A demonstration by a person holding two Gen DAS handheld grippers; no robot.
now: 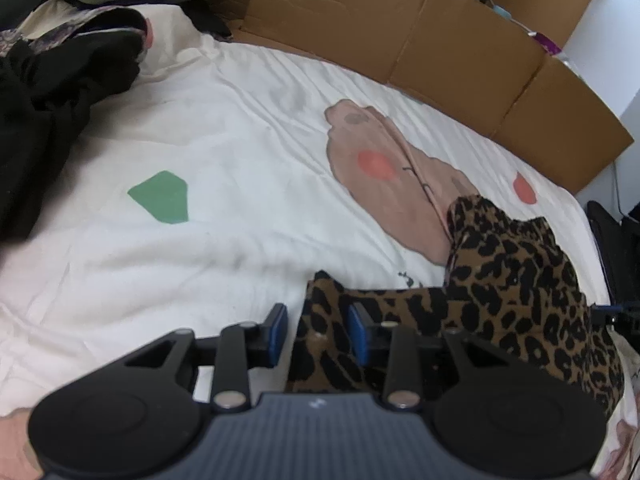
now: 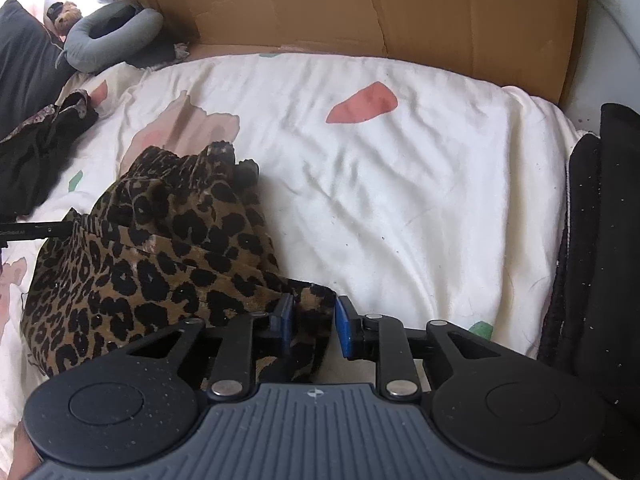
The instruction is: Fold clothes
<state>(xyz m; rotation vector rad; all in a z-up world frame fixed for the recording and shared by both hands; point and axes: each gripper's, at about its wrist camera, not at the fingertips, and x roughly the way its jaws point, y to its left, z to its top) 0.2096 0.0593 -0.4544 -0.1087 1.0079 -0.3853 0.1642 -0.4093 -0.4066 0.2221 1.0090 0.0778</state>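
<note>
The leopard-print garment (image 1: 516, 280) lay bunched on the white bedcover (image 1: 224, 216), brown cloth with black spots, its folds heaped rather than flat. In the left wrist view, the left tongs (image 1: 318, 334) stood spread, with a corner of the garment lying between the blue pads (image 1: 358, 334); whether either pad touched it could not be told. A dark pile of clothes (image 1: 44, 120) sat at the far left, and brown cardboard (image 1: 440, 52) walled the bed's far edge. In the right wrist view, the right tongs (image 2: 314, 328) were also spread, the garment's other corner lying loose between them. Open bedcover stretched beyond and to the right, up to a black cloth (image 2: 592, 256) at the bed's edge.
</note>
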